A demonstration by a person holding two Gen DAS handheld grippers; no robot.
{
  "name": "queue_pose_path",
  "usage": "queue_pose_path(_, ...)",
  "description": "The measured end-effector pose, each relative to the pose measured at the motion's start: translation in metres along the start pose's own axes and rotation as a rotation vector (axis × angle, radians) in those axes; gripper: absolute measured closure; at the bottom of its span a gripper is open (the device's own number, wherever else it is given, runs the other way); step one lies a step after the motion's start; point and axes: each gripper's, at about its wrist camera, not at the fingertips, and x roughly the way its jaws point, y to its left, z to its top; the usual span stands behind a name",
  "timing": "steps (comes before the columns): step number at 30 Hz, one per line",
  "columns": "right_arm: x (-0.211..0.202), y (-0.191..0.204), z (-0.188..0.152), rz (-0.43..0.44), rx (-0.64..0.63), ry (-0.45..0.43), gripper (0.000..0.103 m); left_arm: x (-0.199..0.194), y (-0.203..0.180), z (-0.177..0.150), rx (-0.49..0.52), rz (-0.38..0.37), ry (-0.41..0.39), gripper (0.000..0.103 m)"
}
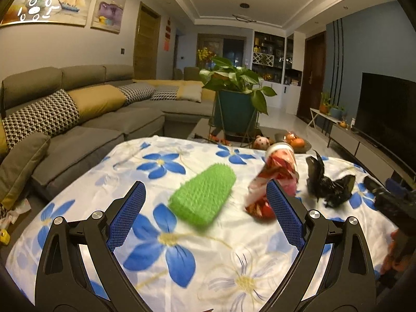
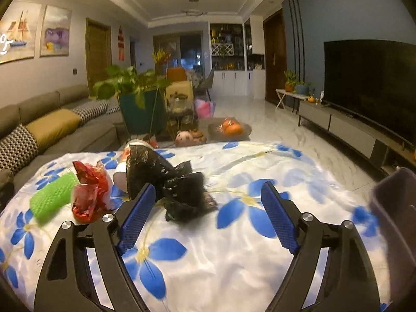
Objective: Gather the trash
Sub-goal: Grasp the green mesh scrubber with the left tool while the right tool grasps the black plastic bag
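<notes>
No text or label can be read.

The left hand-held gripper [image 1: 205, 205] has its two blue-padded fingers [image 1: 126, 217] spread wide, nothing between them, pointing forward and slightly down. The right hand-held gripper [image 2: 208, 208] is posed the same way, its blue pads [image 2: 279, 215] well apart and gripping nothing.
</notes>
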Motion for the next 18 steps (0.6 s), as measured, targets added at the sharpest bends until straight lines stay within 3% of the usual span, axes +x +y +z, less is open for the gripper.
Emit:
queue_pose_path(6,0.041,0.016,0.004,-0.019,-0.021,0.065,0.032,0.021,0.008,0.003,-0.003,-0.001,0.02,0.011)
queue_pose_path(8,0.053,0.019,0.002,-0.02,-0.031,0.102,0.04,0.029,0.009,0.001,0.004,-0.001,0.035,0.011)
queue_pose_path(13,0.072,0.023,-0.006,-0.017,-0.045,0.175,0.08,0.051,0.014,-0.003,-0.011,0.0,0.093,0.011)
queue_pose_path(18,0.069,0.019,-0.008,0.015,-0.03,0.17,0.093,0.066,0.02,-0.006,-0.055,-0.028,0.145,0.014)
